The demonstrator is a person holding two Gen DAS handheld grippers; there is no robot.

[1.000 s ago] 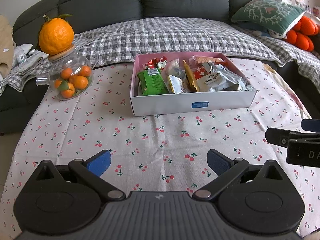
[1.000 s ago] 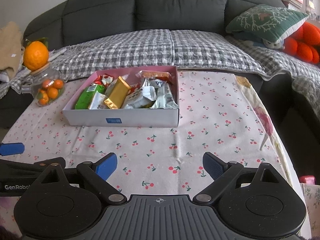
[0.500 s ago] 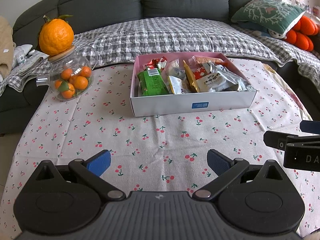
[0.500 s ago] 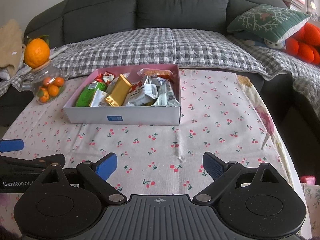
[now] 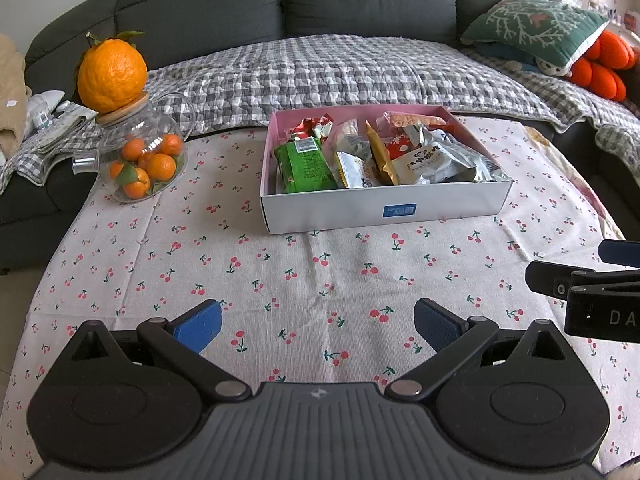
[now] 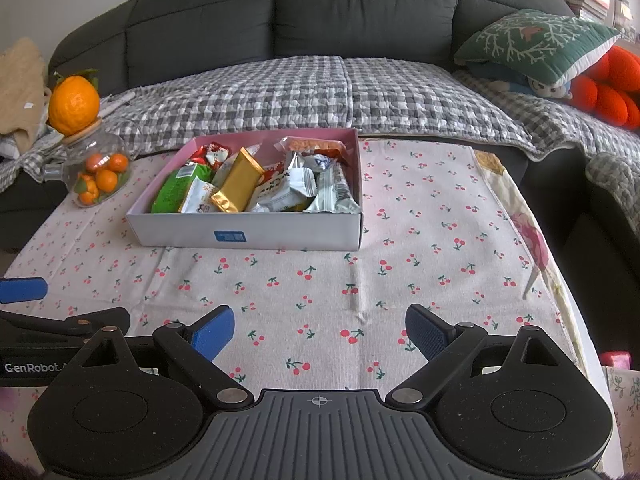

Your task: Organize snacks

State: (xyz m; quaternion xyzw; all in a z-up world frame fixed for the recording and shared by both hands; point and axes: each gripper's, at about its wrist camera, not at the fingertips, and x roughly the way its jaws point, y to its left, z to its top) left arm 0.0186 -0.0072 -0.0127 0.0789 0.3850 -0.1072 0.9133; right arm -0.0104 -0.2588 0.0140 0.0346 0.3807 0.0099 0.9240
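- Left gripper (image 5: 318, 324) held low over the near part of the cherry-print tablecloth (image 5: 320, 276), blue-padded fingers spread wide, nothing between them.
- Right gripper (image 6: 319, 332) likewise spread wide and empty, hovering above the same cloth; seen at the right edge of the left wrist view as a black body with a blue pad.
- Well ahead of both grippers, a shallow white box (image 5: 384, 208) with a pink inside, resting on the cloth near the table's far edge, close to the sofa.
- Long axis of the box running left to right across the table; one long white wall, with a small blue label, facing the grippers.
- Inside, a loose heap of snack packets, crowded and overlapping.
- Green packet (image 5: 306, 166) at the left end, lying flat, long axis pointing from the near wall toward the far wall.
- Gold packet (image 6: 238, 186) near the middle, propped at a slant, long axis also running front to back, far end raised.
- Silver and white packets (image 5: 434, 162) filling the right half, crumpled, no clear direction.
- Red-and-white wrapped sweets (image 5: 316, 126) against the far wall.
- Glass jar (image 5: 140, 160) of small oranges at the far left of the table, well apart from the box, a large orange (image 5: 112, 76) sitting on its wooden lid.
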